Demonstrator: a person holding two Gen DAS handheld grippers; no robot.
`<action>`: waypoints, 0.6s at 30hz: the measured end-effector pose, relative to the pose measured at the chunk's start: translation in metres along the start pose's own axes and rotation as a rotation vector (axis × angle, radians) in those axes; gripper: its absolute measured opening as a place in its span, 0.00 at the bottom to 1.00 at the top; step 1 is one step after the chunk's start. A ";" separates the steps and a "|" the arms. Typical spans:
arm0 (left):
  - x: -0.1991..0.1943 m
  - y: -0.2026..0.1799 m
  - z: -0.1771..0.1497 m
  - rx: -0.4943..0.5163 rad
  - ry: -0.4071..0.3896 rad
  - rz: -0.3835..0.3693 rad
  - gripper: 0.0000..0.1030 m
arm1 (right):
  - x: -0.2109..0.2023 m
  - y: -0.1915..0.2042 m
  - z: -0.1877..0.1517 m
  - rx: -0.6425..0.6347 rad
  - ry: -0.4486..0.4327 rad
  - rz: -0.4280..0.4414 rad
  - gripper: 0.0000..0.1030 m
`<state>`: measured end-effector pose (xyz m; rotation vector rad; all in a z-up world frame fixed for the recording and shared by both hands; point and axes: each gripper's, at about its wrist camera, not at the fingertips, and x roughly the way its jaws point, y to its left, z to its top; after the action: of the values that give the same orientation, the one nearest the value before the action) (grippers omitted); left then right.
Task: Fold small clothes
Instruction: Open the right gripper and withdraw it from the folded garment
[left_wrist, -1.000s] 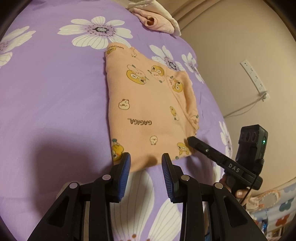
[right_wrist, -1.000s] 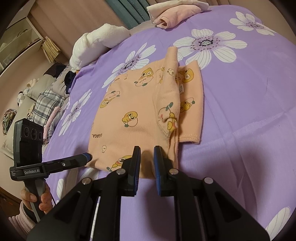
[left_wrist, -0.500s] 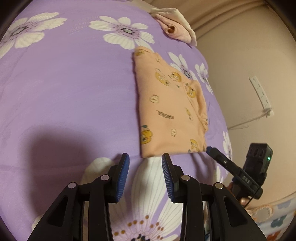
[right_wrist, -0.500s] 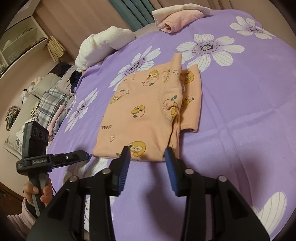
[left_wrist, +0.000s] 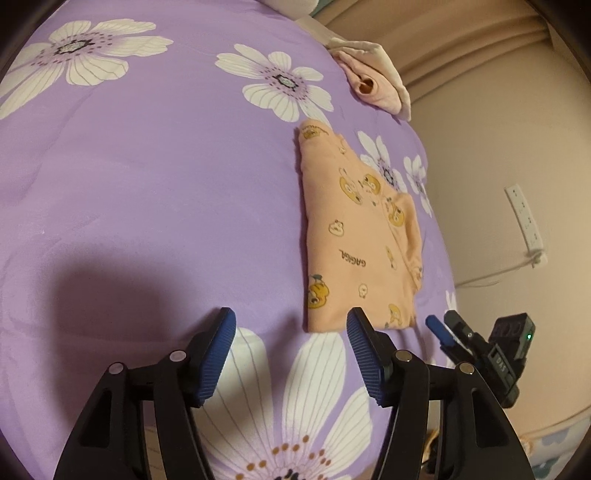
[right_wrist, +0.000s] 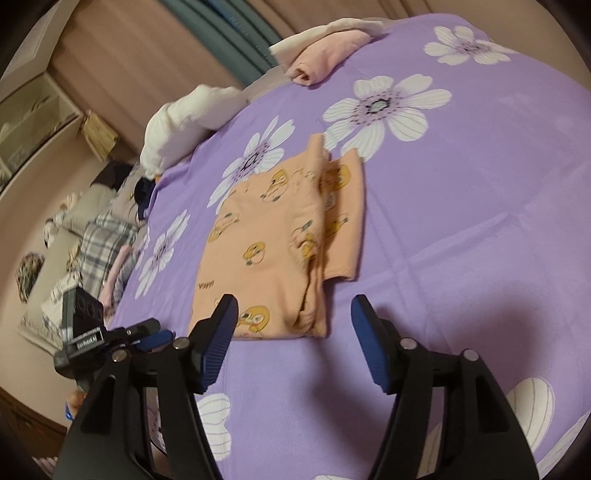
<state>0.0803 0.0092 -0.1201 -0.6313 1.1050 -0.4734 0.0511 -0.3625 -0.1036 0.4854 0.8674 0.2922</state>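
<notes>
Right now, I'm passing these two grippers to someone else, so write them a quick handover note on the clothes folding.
Left gripper: jaws opening, nothing between them, just short of the garment's near edge.
Right gripper: jaws opening, nothing pinched; the garment's near edge shows between the fingers but the pads are off it.
Peach cartoon-print garment: lying folded into a rough rectangle on the purple flowered bedspread, one flap sticking out along its right side.
Pink and white clothes: piled at the far edge of the bed.
Done: the peach piece looks folded and let go.
Left: probably tidy that flap or fold once more, then move it to the pile.
</notes>
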 end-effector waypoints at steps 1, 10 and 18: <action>0.001 0.000 0.001 -0.001 -0.001 0.000 0.59 | 0.000 -0.003 0.002 0.019 -0.001 0.000 0.65; 0.007 0.004 0.012 -0.019 -0.005 -0.020 0.59 | 0.007 -0.019 0.013 0.103 0.008 0.008 0.72; 0.017 0.001 0.021 -0.014 -0.002 -0.025 0.59 | 0.014 -0.027 0.023 0.119 0.020 0.014 0.72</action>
<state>0.1067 0.0036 -0.1255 -0.6584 1.1005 -0.4864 0.0785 -0.3857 -0.1140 0.5997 0.9042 0.2595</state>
